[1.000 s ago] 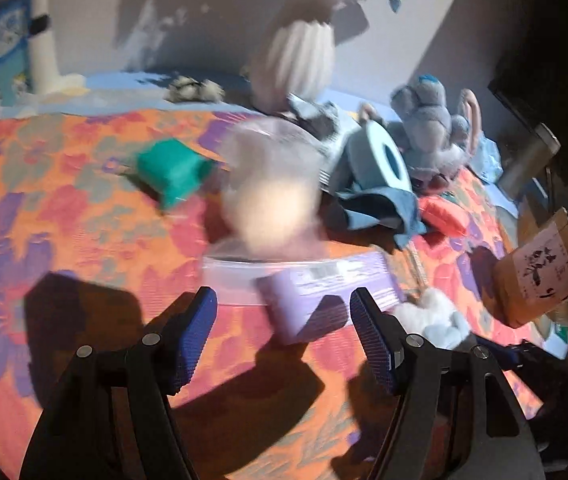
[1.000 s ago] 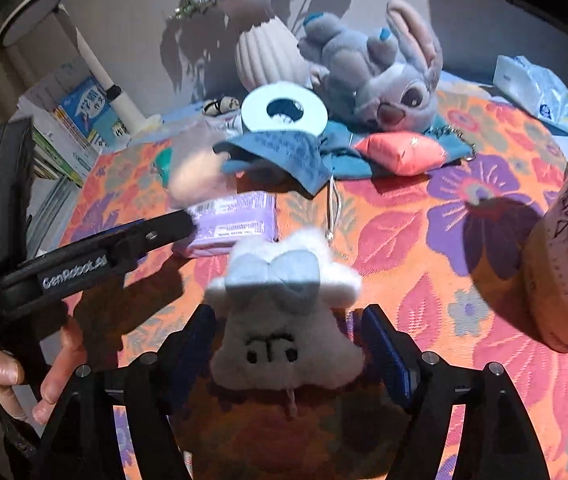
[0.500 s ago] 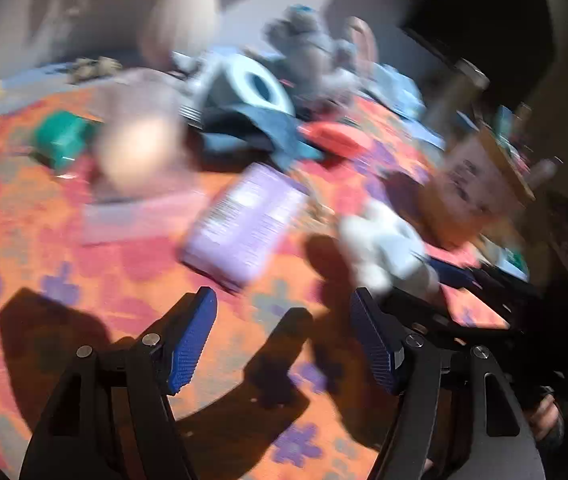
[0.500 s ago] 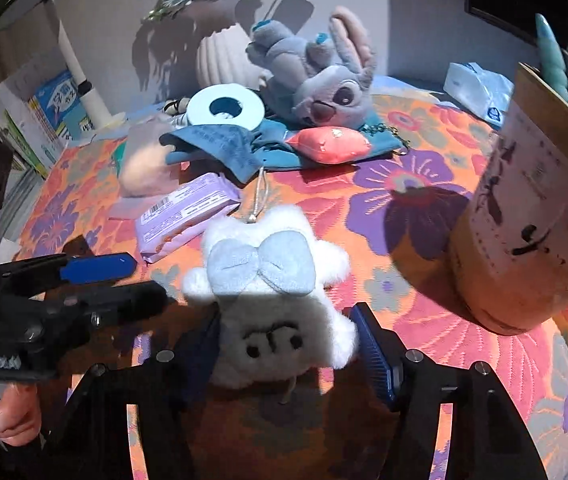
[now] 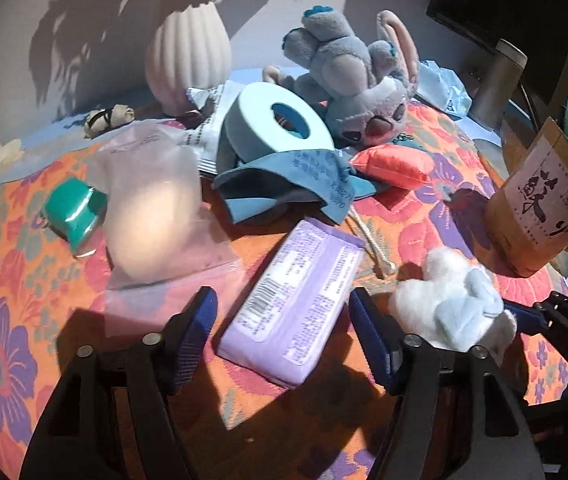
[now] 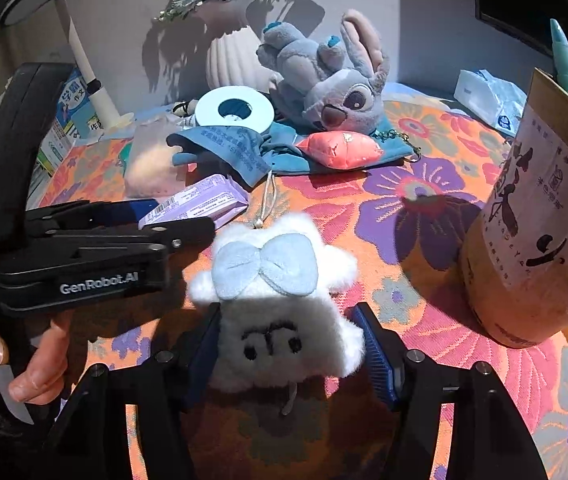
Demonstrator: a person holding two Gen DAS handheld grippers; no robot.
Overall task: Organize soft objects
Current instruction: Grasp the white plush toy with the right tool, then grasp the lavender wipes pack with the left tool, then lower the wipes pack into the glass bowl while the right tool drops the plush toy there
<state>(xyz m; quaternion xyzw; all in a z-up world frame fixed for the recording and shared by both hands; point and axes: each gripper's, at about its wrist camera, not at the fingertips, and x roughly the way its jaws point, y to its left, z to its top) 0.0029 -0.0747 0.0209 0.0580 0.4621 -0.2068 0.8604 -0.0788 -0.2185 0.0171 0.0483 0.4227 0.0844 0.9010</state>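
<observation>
Right wrist view: the right gripper point(image 6: 290, 344) has the white plush toy point(image 6: 279, 304) between its blue pads, which press into the fur on both sides as the jaws close; the toy's pale blue bow point(image 6: 265, 262) faces up and its stitched face looks toward the camera. Taking this toy as the landmark, the purple tissue pack point(image 6: 197, 205) lies just beyond it to the left on the floral tablecloth point(image 6: 416, 216). Farther back lies a blue drawstring pouch point(image 6: 239, 150) with a coral mini cushion point(image 6: 340, 150) on it, and behind those a grey long-eared plush point(image 6: 324, 80) lies tumbled on its back beside a roll of tape point(image 6: 233, 111) and a ribbed white vase point(image 6: 235, 60). To the toy's right stands a brown paper cup point(image 6: 532, 240). At the left a hand point(image 6: 23, 360) holds the other tool.

In the left wrist view, the left gripper point(image 5: 284, 336) has its jaws closing with the near end of the purple tissue pack point(image 5: 296, 304) between them; the pads stand clear of the pack's sides. Left of the pack lie a clear zip bag point(image 5: 155, 208) with a pale puff inside and a green roll point(image 5: 73, 210).
</observation>
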